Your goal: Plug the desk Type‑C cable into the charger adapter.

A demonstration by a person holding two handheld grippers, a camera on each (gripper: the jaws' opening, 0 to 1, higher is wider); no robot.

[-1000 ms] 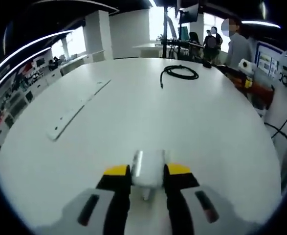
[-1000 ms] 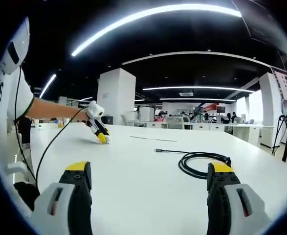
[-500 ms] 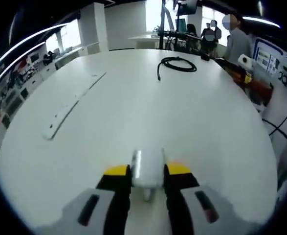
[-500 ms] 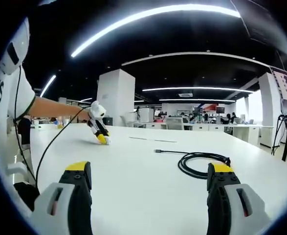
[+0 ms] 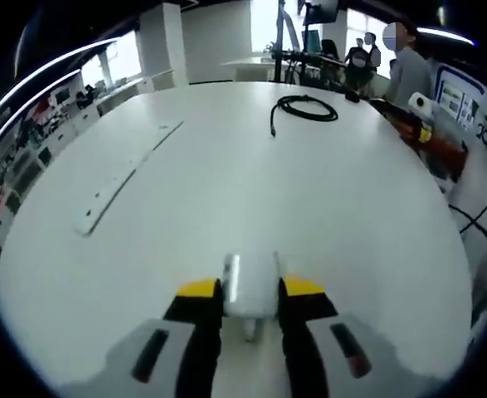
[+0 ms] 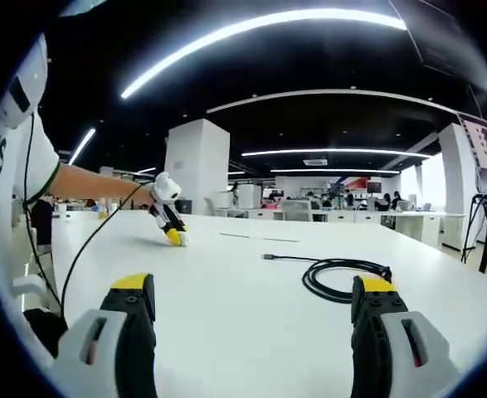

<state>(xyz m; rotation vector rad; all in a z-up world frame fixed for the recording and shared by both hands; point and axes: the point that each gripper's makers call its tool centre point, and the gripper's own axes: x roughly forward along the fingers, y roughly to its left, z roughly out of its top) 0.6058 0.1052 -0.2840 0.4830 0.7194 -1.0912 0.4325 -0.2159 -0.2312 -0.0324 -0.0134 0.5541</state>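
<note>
In the left gripper view the left gripper [image 5: 250, 292] clenches the white charger adapter [image 5: 250, 287] at 6 o'clock on the white table [image 5: 226, 191], the coiled black Type-C cable [image 5: 306, 108] lies far off at 12 o'clock, and the right gripper [image 6: 253, 303] gapes wide with nothing between its jaws

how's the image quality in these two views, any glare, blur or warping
Left gripper view: windows blown out, white table bulges with fisheye, charger adapter soft-edged. Right gripper view: ceiling strip lights bow into arcs, dark ceiling, coiled cable fairly sharp.
</note>
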